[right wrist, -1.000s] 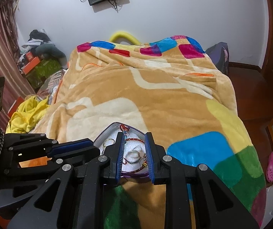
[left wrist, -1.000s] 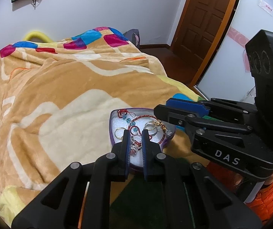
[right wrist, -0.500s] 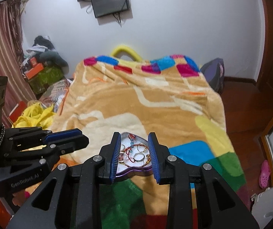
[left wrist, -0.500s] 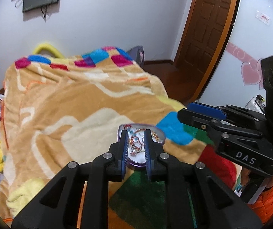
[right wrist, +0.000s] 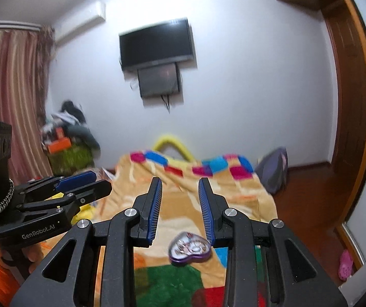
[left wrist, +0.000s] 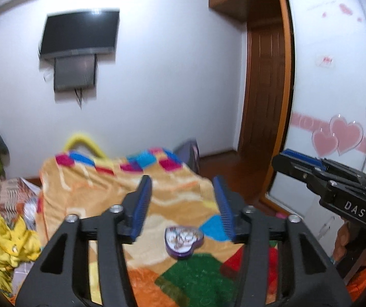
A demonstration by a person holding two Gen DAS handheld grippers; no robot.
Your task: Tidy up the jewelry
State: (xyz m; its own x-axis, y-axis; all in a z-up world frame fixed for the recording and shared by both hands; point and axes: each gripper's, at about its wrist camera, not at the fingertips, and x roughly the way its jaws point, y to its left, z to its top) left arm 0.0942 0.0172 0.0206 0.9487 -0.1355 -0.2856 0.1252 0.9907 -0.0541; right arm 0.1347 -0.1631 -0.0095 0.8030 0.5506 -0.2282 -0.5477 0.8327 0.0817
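A purple heart-shaped tray (left wrist: 183, 240) with rings and red beaded strings lies on the colourful blanket (left wrist: 93, 192) near the bed's front end. In the right wrist view the tray (right wrist: 190, 252) shows low between the fingers, far below them. My left gripper (left wrist: 181, 181) hangs high above the bed, its jaws opening with nothing between them. My right gripper (right wrist: 180, 180) is also raised, its jaws opening a little and empty. Each gripper shows in the other's view: the right gripper (left wrist: 281, 162) at the right edge, the left gripper (right wrist: 101, 180) at the left.
A television (left wrist: 80, 33) hangs on the far wall. A wooden door (left wrist: 267, 89) and a white wardrobe with pink hearts (left wrist: 336, 135) stand to the right. Yellow clothes (left wrist: 3, 243) lie left of the bed, by a striped curtain (right wrist: 9, 89). A pink slipper (right wrist: 345, 266) lies on the floor.
Both grippers have risen and drawn back from the tray, tilting up toward the wall. The left jaws have spread wide, the right jaws a little. The tray stays on the blanket.
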